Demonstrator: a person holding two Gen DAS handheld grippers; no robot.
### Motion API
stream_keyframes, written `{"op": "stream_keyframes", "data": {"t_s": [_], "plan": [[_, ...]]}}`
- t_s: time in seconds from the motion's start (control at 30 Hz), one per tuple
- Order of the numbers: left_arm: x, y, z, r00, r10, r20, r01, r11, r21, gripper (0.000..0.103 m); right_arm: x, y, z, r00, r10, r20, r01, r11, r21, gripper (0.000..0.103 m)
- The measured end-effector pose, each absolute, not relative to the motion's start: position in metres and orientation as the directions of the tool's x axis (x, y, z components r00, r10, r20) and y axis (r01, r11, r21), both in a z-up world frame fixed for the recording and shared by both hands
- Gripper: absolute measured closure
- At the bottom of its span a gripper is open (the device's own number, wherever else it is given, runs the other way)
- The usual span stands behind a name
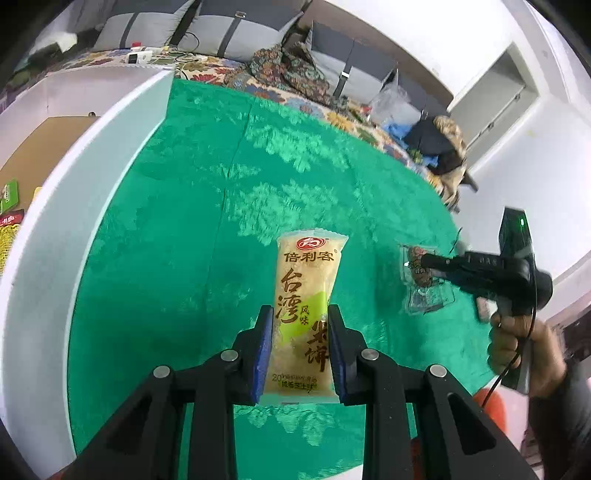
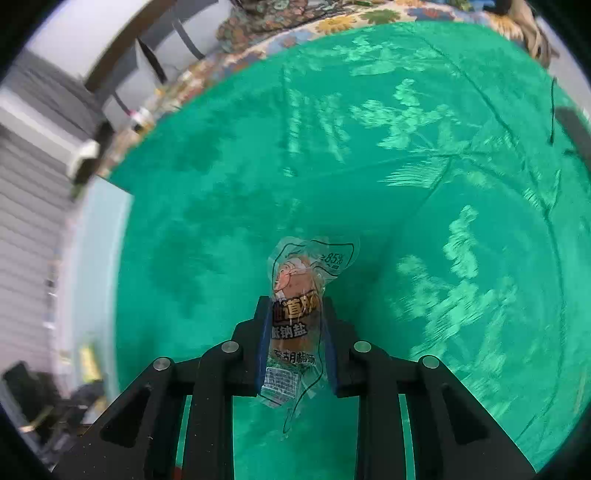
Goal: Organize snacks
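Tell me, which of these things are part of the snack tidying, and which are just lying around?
Part of the job:
- yellow rice cracker packet, held in the left gripper
- clear sausage packet, held in the right gripper
- white box

Just lying about:
- grey cushions
- flowered bedspread
- black bag

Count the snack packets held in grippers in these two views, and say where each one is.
2. A yellow rice cracker packet sits clamped in the left gripper; a clear-wrapped sausage sits between the right gripper pads. More packets lie partly hidden in the white box.
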State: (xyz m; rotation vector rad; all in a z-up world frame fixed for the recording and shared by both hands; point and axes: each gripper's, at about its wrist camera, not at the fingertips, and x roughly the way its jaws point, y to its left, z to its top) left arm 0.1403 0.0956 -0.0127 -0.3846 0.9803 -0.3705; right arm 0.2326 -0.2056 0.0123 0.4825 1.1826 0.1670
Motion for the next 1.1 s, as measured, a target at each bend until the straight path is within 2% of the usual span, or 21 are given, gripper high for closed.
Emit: {"op": "stream_keyframes", "data": {"t_s": [0.13,0.3,0.33,0.37,0.57,0.67,0.73,0.77,0.8,0.87,0.93,1.1], "plan": [[0.140,0.127,0.017,0.557,-0.486,-0.673,0.095,0.843,-0.530,0.076,0.226,-0.186,0.043,0.405,0.499,-0.766,0.051,0.825,0.563,0.078],[0.134,0.192,0.060,0.657,-0.416,-0.628,0.041,0.852,-0.521,0.076,0.221,-0.117,0.094,0.389,0.653,-0.650,-0.104,0.732,0.673,0.080],[0.131,0.210,0.068,0.677,-0.379,-0.630,0.020,0.866,-0.499,0.076,0.220,-0.099,0.103,0.379,0.681,-0.627,-0.136,0.711,0.690,0.081],[0.129,0.222,0.071,0.689,-0.347,-0.636,0.002,0.879,-0.477,0.076,0.219,-0.075,0.115,0.363,0.716,-0.596,-0.178,0.681,0.710,0.095],[0.115,0.315,0.060,0.700,-0.138,-0.701,-0.200,0.904,-0.378,0.076,0.218,0.059,0.151,0.242,0.833,-0.497,-0.335,0.552,0.763,0.095],[0.101,0.344,0.045,0.685,-0.094,-0.723,-0.265,0.891,-0.368,0.076,0.217,0.109,0.160,0.228,0.814,-0.534,-0.398,0.579,0.712,0.095],[0.091,0.354,0.038,0.690,-0.091,-0.718,-0.279,0.882,-0.379,0.076,0.219,0.121,0.160,0.271,0.753,-0.600,-0.450,0.650,0.612,0.090],[0.089,0.354,0.035,0.691,-0.089,-0.718,-0.283,0.880,-0.381,0.076,0.221,0.121,0.153,0.272,0.726,-0.632,-0.455,0.676,0.580,0.065],[0.086,0.356,0.032,0.691,-0.090,-0.717,-0.286,0.877,-0.385,0.076,0.222,0.119,0.138,0.250,0.680,-0.689,-0.441,0.714,0.544,0.045],[0.083,0.356,0.027,0.690,-0.105,-0.716,-0.283,0.872,-0.400,0.076,0.217,0.115,0.107,0.223,0.605,-0.764,-0.421,0.767,0.484,0.045],[0.084,0.353,0.024,0.691,-0.113,-0.714,-0.277,0.871,-0.405,0.076,0.202,0.113,0.065,0.112,0.574,-0.811,-0.416,0.768,0.487,0.045],[0.087,0.339,0.025,0.695,-0.136,-0.706,-0.254,0.873,-0.418,0.076,0.185,0.101,-0.024,-0.041,0.591,-0.806,-0.132,0.796,0.590,0.045]]}}
